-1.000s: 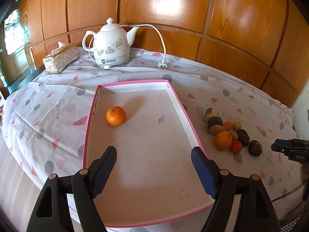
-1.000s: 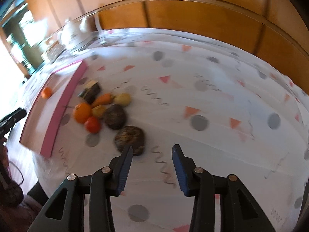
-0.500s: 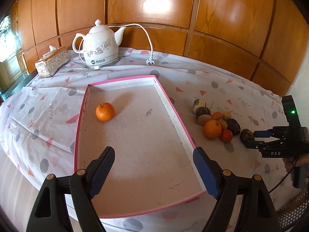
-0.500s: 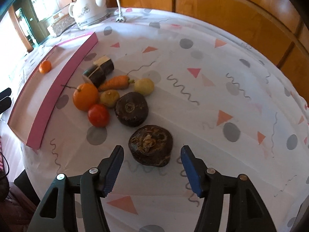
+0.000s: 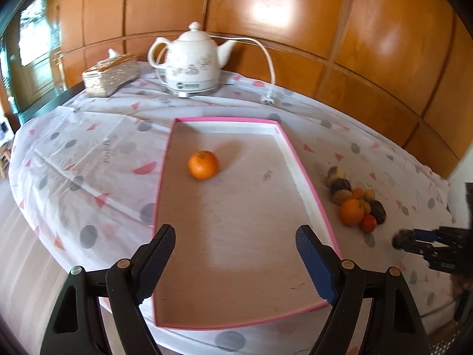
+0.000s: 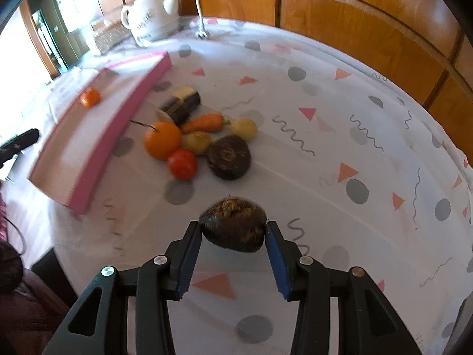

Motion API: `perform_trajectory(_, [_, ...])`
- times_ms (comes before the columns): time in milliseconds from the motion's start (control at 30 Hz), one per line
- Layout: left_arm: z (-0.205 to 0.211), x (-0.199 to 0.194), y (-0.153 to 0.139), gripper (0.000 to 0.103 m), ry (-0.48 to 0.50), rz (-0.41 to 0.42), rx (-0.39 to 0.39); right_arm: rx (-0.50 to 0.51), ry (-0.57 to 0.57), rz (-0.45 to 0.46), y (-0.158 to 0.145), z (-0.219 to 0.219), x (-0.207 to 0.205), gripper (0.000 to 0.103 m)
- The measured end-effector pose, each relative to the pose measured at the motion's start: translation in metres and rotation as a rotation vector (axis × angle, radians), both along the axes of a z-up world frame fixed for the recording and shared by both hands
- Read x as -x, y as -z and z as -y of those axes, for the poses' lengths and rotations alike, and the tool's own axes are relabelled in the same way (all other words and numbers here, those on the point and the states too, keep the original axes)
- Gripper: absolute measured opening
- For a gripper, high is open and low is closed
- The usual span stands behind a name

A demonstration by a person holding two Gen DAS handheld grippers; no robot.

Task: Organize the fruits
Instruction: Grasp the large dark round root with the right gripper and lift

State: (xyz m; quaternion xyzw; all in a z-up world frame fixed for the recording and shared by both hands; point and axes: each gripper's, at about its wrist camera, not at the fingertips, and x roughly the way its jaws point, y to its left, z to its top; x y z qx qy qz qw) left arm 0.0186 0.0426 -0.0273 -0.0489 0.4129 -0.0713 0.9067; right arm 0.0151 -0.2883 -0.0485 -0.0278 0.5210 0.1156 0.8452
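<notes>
A pink-rimmed tray (image 5: pixel 310 189) lies on the patterned tablecloth with one orange (image 5: pixel 203 164) inside; the tray (image 6: pixel 124 112) and that orange (image 6: pixel 90 97) also show in the right wrist view. My left gripper (image 5: pixel 235 261) is open and empty over the tray's near end. My right gripper (image 6: pixel 233 230) is shut on a dark brown round fruit (image 6: pixel 233 226), lifted a little above the cloth. It also shows in the left wrist view (image 5: pixel 405 241). A pile lies beyond: an orange (image 6: pixel 162 139), a red tomato (image 6: pixel 182 164), a dark brown fruit (image 6: pixel 228 156), a carrot (image 6: pixel 204 122), two yellow fruits.
A white electric kettle (image 5: pixel 192 62) with its cord and plug, and a silver tissue box (image 5: pixel 111 74), stand at the back by the wooden wall. A cut dark roll (image 6: pixel 180 103) lies beside the tray. The table edge (image 6: pixel 59 251) drops off at the lower left.
My right gripper has closed on the dark brown fruit and raised it off the cloth. My left gripper has drifted slightly, still open over the tray.
</notes>
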Motion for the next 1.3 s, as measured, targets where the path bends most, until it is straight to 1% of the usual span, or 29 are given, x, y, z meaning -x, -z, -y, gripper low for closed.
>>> perform_trajectory(100, [-0.008,0.000,0.002,0.084,-0.031,-0.004,-0.002,-0.050,-0.019,0.030,-0.015,-0.011,0.005,0.041])
perform_trajectory(133, [-0.011,-0.001,0.003,0.084,-0.045,-0.008,-0.003,-0.064,-0.030,0.041,-0.019,-0.017,0.006,0.021])
perform_trajectory(167, [-0.013,-0.001,0.003,0.084,-0.054,-0.010,-0.004,-0.078,-0.042,0.059,-0.025,-0.024,0.005,0.011])
perform_trajectory(233, [-0.017,-0.002,0.005,0.086,-0.069,-0.019,0.000,-0.112,-0.061,0.079,-0.033,-0.037,0.002,0.011])
perform_trajectory(267, [-0.019,-0.002,0.006,0.086,-0.074,-0.021,0.001,-0.106,-0.085,0.087,-0.036,-0.048,-0.001,0.011])
perform_trajectory(333, [-0.021,-0.001,0.006,0.086,-0.073,-0.022,0.007,-0.047,-0.093,0.101,-0.035,-0.061,-0.008,0.011])
perform_trajectory(400, [-0.021,0.001,0.006,0.086,-0.068,-0.017,0.009,-0.068,-0.064,0.075,-0.030,-0.059,-0.017,0.012])
perform_trajectory(433, [-0.021,0.001,0.006,0.086,-0.066,-0.015,0.011,-0.068,-0.050,0.070,-0.027,-0.057,-0.018,0.020])
perform_trajectory(467, [-0.021,0.000,0.006,0.087,-0.065,-0.016,0.016,-0.069,-0.043,0.060,-0.024,-0.054,-0.018,0.026])
perform_trajectory(500, [-0.021,0.000,0.007,0.087,-0.065,-0.017,0.019,-0.079,-0.038,0.051,-0.022,-0.051,-0.017,0.038])
perform_trajectory(533, [-0.020,-0.001,0.008,0.087,-0.065,-0.020,0.023,-0.086,-0.030,0.043,-0.019,-0.047,-0.015,0.047])
perform_trajectory(567, [-0.019,-0.001,0.008,0.087,-0.063,-0.023,0.025,-0.071,-0.021,0.039,-0.016,-0.045,-0.013,0.052])
perform_trajectory(600, [-0.017,-0.001,0.009,0.087,-0.058,-0.026,0.027,-0.055,-0.012,0.040,-0.013,-0.043,-0.011,0.059])
perform_trajectory(633, [-0.016,-0.002,0.010,0.087,-0.054,-0.028,0.028,-0.036,0.004,0.041,-0.011,-0.040,-0.010,0.063])
perform_trajectory(733, [-0.013,-0.001,0.010,0.087,-0.043,-0.029,0.023,-0.060,0.036,0.016,-0.002,-0.033,-0.011,0.063])
perform_trajectory(833, [-0.012,-0.001,0.009,0.088,-0.039,-0.027,0.025,-0.064,0.034,0.006,0.004,-0.037,-0.014,0.065])
perform_trajectory(900, [-0.011,0.000,0.009,0.088,-0.034,-0.027,0.025,-0.015,0.028,0.013,0.007,-0.044,-0.016,0.067])
perform_trajectory(1000, [-0.008,0.001,0.009,0.088,-0.023,-0.027,0.025,0.068,0.038,0.000,0.013,-0.047,-0.020,0.067])
perform_trajectory(1033, [-0.007,0.001,0.008,0.088,-0.019,-0.024,0.024,0.078,0.043,-0.001,0.015,-0.045,-0.020,0.067])
perform_trajectory(1133, [-0.005,0.002,0.008,0.088,-0.010,-0.022,0.024,0.054,0.064,-0.033,0.023,-0.033,-0.019,0.067])
perform_trajectory(1167, [-0.005,0.002,0.008,0.088,-0.009,-0.022,0.023,0.035,0.072,-0.046,0.026,-0.028,-0.019,0.065])
perform_trajectory(1200, [-0.005,0.002,0.008,0.088,-0.011,-0.022,0.023,0.015,0.074,-0.051,0.028,-0.026,-0.018,0.050])
perform_trajectory(1300, [-0.008,0.002,0.008,0.088,-0.025,-0.019,0.025,0.004,0.075,-0.036,0.028,-0.024,-0.014,0.050])
